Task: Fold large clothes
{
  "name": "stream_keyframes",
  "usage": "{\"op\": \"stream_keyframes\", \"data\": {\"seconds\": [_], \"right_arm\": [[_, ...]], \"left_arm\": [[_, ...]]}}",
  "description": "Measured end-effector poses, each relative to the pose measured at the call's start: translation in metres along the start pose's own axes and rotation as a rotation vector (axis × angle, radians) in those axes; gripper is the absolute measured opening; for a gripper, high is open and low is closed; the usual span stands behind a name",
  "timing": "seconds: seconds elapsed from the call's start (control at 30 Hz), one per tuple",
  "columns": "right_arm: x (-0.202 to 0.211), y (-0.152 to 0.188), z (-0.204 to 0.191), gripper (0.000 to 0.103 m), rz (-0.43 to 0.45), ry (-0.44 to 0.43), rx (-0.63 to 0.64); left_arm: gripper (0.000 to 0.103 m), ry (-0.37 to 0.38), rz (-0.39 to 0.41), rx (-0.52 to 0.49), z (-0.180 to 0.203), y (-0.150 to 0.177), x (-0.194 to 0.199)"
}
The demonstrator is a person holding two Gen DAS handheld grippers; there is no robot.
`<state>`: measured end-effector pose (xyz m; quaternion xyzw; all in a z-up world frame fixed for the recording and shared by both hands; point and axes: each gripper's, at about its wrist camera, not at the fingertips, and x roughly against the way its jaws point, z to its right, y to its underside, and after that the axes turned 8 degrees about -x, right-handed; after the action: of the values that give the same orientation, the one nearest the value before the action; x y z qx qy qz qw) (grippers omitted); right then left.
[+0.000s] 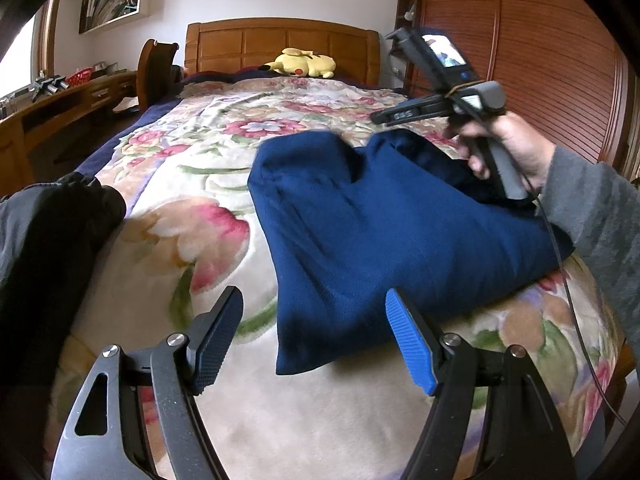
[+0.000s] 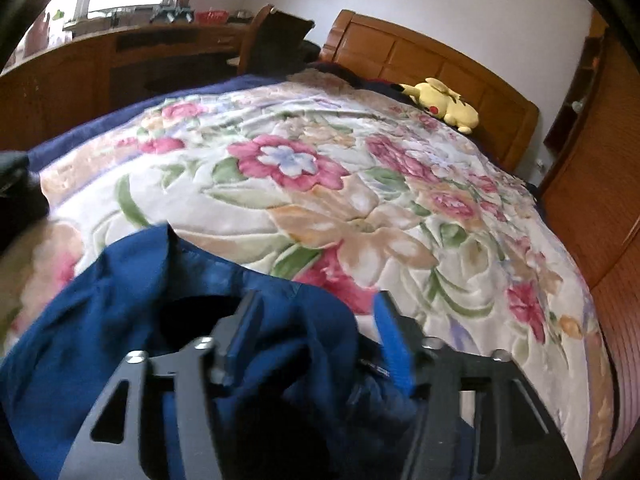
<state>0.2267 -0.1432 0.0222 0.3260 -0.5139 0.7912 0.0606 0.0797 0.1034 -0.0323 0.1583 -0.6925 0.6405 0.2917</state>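
Navy garment (image 1: pixel 360 236), partly folded, lies on the floral blanket (image 1: pixel 192 216) at the near end of the bed, with one corner reaching toward the left gripper (image 1: pixel 316 340).

Left gripper: jaws spread wide, nothing between them. It hovers above the blanket just short of the garment's near corner. One pad is blue (image 1: pixel 410 344), the other dark.

Right gripper (image 2: pixel 320 344): jaws apart, with bunched navy fabric rising between the fingers. The right wrist view is blurred here; whether the pads press on the cloth cannot be told. In the left wrist view, the right hand (image 1: pixel 508 148) grips the tool's handle above the far right part of the garment, and a black cable hangs from it.

Surroundings: a black garment (image 1: pixel 52 232) rests on the left edge of the bed. A yellow plush toy (image 1: pixel 304 63) lies against the wooden headboard (image 1: pixel 280 42). A wooden desk (image 2: pixel 100 64) stands to the left of the bed, a slatted wooden wardrobe (image 1: pixel 560 60) to the right.
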Motion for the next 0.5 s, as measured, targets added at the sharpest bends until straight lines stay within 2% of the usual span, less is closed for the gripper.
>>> {"op": "stream_keyframes", "data": {"seconds": [0.07, 0.2, 0.4, 0.5], "right_arm": [[0.012, 0.001, 0.009, 0.061, 0.016, 0.022, -0.01], [0.05, 0.016, 0.023, 0.061, 0.042, 0.006, -0.018], [0.106, 0.067, 0.046, 0.061, 0.034, -0.002, 0.015], [0.123, 0.088, 0.065, 0.061, 0.006, 0.003, -0.017]], "left_arm": [[0.075, -0.006, 0.008, -0.006, 0.002, -0.001, 0.002], [0.075, 0.002, 0.034, -0.007, 0.01, -0.006, 0.007], [0.075, 0.032, 0.06, -0.014, 0.027, -0.015, 0.006], [0.075, 0.047, 0.061, -0.022, 0.038, -0.02, 0.001]]}}
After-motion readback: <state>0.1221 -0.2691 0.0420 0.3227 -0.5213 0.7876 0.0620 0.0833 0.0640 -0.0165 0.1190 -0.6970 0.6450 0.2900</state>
